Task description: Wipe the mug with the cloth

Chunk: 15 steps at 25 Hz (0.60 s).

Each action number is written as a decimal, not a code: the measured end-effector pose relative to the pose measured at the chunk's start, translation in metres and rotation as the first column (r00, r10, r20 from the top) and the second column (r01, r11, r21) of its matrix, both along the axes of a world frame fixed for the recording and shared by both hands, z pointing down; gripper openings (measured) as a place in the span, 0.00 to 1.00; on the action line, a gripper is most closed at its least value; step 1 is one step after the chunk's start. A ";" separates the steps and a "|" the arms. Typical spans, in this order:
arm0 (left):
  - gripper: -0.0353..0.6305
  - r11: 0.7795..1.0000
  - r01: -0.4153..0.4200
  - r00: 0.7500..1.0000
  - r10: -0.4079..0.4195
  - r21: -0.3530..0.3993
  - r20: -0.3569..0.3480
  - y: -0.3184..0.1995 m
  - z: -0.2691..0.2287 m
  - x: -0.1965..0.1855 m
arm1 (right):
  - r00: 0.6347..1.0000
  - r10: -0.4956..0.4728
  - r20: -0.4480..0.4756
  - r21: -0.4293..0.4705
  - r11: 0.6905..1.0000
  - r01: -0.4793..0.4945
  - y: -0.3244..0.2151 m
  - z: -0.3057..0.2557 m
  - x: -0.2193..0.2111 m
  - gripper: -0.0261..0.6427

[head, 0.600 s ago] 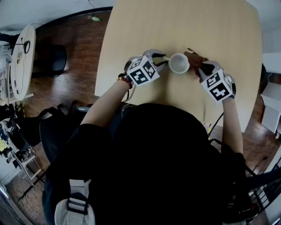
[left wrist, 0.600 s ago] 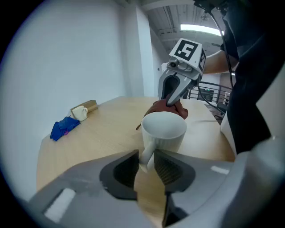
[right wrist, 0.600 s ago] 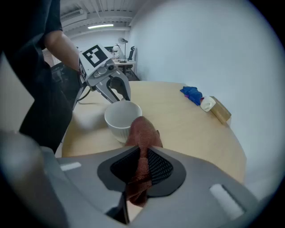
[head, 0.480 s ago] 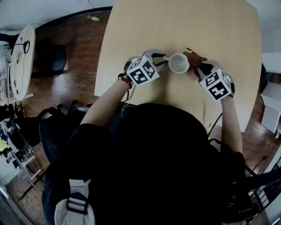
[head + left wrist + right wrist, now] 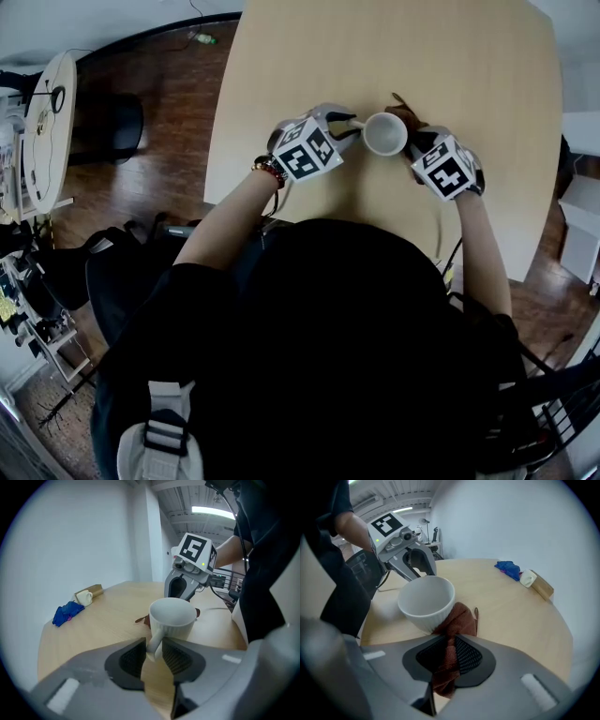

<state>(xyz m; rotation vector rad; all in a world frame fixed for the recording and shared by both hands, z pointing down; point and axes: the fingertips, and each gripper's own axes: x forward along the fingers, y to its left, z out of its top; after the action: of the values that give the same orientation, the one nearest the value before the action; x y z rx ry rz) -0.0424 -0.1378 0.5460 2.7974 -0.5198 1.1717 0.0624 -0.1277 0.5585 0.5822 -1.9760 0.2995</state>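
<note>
A white ribbed mug (image 5: 383,134) (image 5: 172,618) (image 5: 426,601) stands upright on the light wooden table (image 5: 375,56). My left gripper (image 5: 349,126) (image 5: 154,652) is shut on the mug's handle (image 5: 154,641) from the left. On the mug's right side, my right gripper (image 5: 412,142) (image 5: 449,654) is shut on a rust-brown cloth (image 5: 453,632) (image 5: 409,120). The cloth is pressed against the mug's outer wall, and part of it lies on the table behind the mug.
At the far end of the table lie a blue crumpled cloth (image 5: 67,612) (image 5: 508,568), a small cream mug (image 5: 85,597) (image 5: 527,578) and a brown box (image 5: 542,587). A cable (image 5: 219,609) trails on the table near the person. Wooden floor lies beyond the table's left edge (image 5: 217,122).
My right gripper has moved left and slightly up, closer against the mug, with the cloth in it. The left gripper and mug have stayed where they were.
</note>
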 end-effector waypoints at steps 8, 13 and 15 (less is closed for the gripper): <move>0.22 1.000 0.019 0.999 -0.020 -0.015 -0.036 0.007 -0.001 -0.001 | 0.999 0.045 -0.009 -0.030 0.999 -0.045 0.001 0.031 -0.006 0.12; 0.22 0.999 0.030 0.998 -0.031 -0.018 -0.046 0.004 0.001 0.003 | 0.991 0.112 0.068 -0.014 0.994 -0.111 -0.003 0.018 0.003 0.12; 0.22 1.000 0.025 0.999 -0.025 -0.013 -0.046 0.004 -0.001 0.004 | 0.983 0.138 0.118 -0.006 0.990 -0.138 -0.004 0.003 0.005 0.12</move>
<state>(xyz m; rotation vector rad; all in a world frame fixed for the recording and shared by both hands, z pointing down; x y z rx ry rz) -0.0381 -0.1338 0.5450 2.7917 -0.5404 1.0989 0.0677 -0.1320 0.5618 0.7187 -2.0531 0.4258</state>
